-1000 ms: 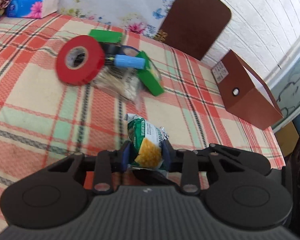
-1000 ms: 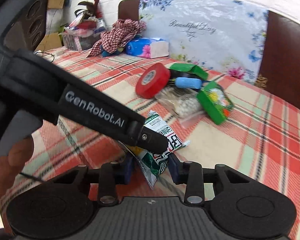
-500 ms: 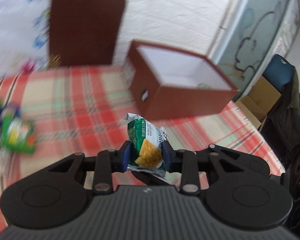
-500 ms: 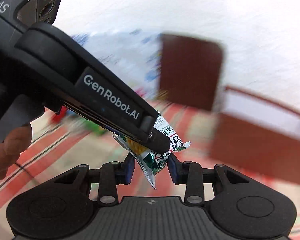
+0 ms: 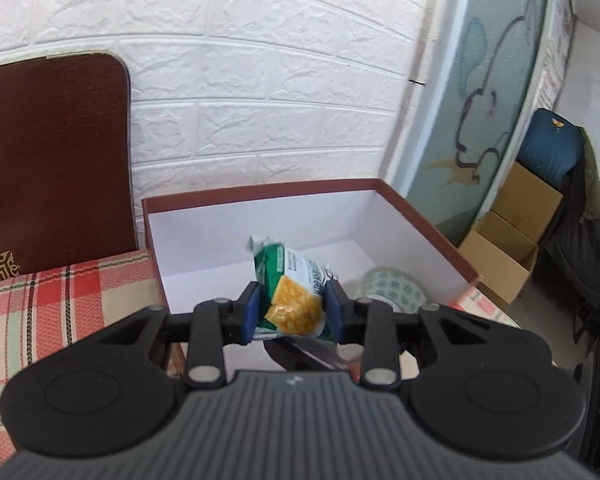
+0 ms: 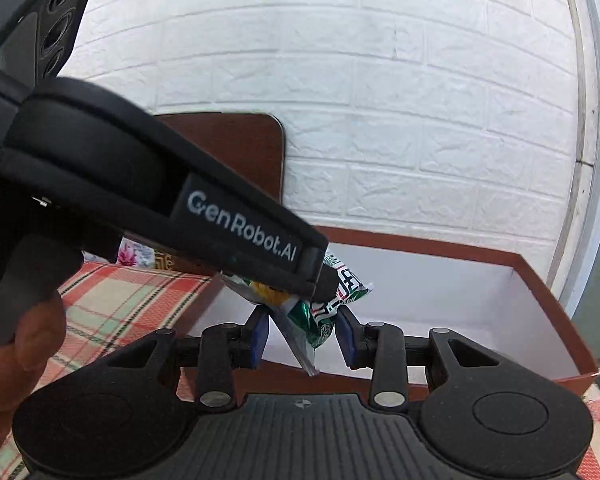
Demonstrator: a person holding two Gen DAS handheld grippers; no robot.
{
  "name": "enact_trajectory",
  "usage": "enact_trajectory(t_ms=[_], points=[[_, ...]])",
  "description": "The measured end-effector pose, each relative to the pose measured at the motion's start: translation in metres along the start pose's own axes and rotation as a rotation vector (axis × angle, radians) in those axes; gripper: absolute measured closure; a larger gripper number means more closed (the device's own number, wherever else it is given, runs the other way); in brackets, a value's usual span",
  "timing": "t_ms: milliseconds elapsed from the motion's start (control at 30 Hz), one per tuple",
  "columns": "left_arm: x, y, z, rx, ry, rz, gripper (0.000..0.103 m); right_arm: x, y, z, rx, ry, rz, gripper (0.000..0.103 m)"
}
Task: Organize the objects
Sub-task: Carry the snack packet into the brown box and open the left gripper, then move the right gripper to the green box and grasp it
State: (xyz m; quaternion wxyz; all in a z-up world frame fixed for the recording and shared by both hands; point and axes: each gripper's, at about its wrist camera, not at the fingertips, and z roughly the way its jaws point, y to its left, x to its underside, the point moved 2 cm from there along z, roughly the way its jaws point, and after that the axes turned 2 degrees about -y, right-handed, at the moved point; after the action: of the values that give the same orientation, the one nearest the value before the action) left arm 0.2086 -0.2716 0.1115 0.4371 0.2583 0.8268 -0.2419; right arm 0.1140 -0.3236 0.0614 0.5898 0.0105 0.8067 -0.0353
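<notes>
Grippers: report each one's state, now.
Left gripper: closed on the green crinkled-foil snack packet.
Right gripper: around the same packet; grip cannot be told.

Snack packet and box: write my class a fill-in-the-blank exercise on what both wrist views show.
1. The left tool is shut on a ___ snack packet.
2. The packet hangs over an open brown box whose inner walls are ___.
3. A patterned roll of tape lies ___ the box.

Missing words: green; white; inside
</notes>
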Motion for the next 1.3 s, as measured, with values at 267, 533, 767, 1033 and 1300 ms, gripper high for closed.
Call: enact_trajectory(t_ms=[267,533,767,1033,1300], points=[[0.018,0.007,0.004,-0.056,0.049,0.008,0.053,0.015,-0.008,-0.014,0.042,-0.048,0.085,0.052],[0.056,-0.011,-0.066,-0.046,-0.01,0.086,0.052,0.044,0.004,-0.081,0.059,-0.113,0.164,0.05],[0.133,0.037,-0.105,-0.172,0.1,0.026,0.05,0.085,0.046,-0.055,-0.092,0.108,0.252,0.049],[0.196,0.139,-0.164,-0.401,0.144,-0.17,0.05,0.093,0.125,-0.053,-0.258,0.224,0.048,0.051],[0.228,0.223,-0.208,-0.714,-0.001,-0.16,0.032,0.088,0.191,-0.031,-0.374,0.256,-0.087,0.051]])
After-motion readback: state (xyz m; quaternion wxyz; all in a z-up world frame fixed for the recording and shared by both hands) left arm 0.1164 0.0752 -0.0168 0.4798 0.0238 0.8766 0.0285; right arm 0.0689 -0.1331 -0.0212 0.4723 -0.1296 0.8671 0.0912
